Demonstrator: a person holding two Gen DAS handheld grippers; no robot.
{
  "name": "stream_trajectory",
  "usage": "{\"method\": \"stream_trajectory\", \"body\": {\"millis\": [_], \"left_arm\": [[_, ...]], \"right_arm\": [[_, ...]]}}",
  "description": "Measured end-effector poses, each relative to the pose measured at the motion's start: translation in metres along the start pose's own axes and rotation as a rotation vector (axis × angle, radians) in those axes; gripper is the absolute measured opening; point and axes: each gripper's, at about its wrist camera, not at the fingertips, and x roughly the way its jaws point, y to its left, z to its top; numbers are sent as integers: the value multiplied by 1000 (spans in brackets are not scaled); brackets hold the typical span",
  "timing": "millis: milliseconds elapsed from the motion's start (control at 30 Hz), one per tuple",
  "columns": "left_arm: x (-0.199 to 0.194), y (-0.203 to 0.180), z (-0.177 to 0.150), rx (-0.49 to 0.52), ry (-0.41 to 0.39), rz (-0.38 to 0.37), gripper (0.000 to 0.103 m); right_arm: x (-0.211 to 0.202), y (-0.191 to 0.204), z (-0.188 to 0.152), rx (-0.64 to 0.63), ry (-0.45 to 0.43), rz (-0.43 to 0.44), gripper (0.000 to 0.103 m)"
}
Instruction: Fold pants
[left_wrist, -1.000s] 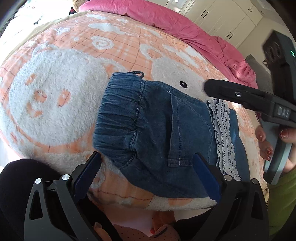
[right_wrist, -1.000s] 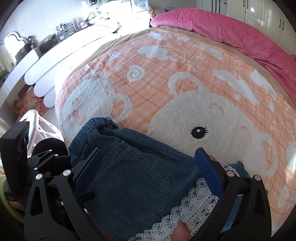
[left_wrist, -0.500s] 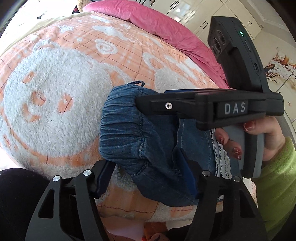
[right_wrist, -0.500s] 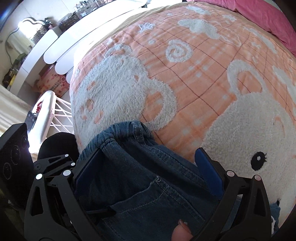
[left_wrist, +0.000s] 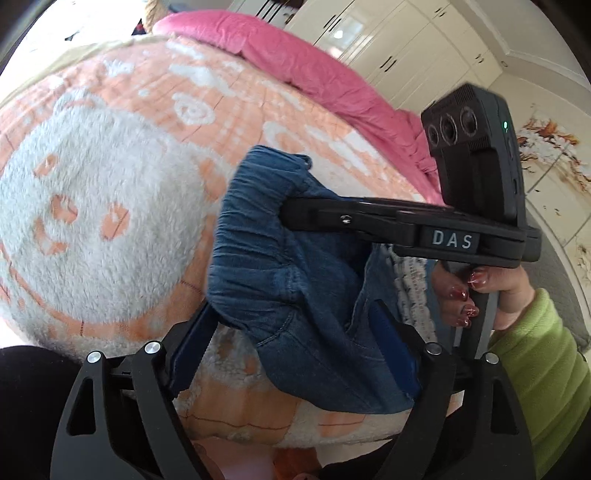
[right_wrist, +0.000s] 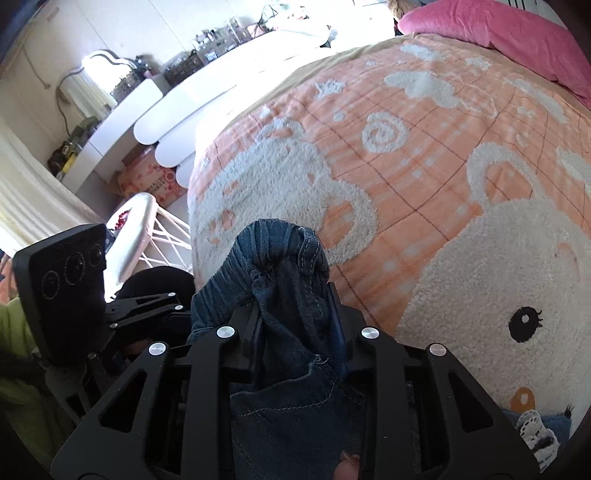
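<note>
On the bed, the right gripper (right_wrist: 295, 314) has just closed, pinching the pants' (right_wrist: 284, 280) waistband.

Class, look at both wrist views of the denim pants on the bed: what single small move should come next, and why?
Probably close the left gripper on the near waistband. The right gripper has just closed and already pinches the bunched waistband of the denim pants, while the left one, its jaws just opening, stands wide with denim between its fingers but unpinched. Both corners need holding before lifting.
</note>
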Motion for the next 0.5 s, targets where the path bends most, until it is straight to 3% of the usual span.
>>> {"method": "stream_trajectory", "body": {"millis": [67, 367, 500], "left_arm": [[-2, -4, -1, 4, -17, -30, 88], [3, -30, -1, 46, -39, -148, 91], [18, -34, 6, -5, 19, -289, 91]], "right_arm": [[-18, 1, -2, -13, -43, 7, 22], [-79, 6, -17, -68, -188, -5, 22], [-99, 6, -28, -88, -233, -1, 22]]}}
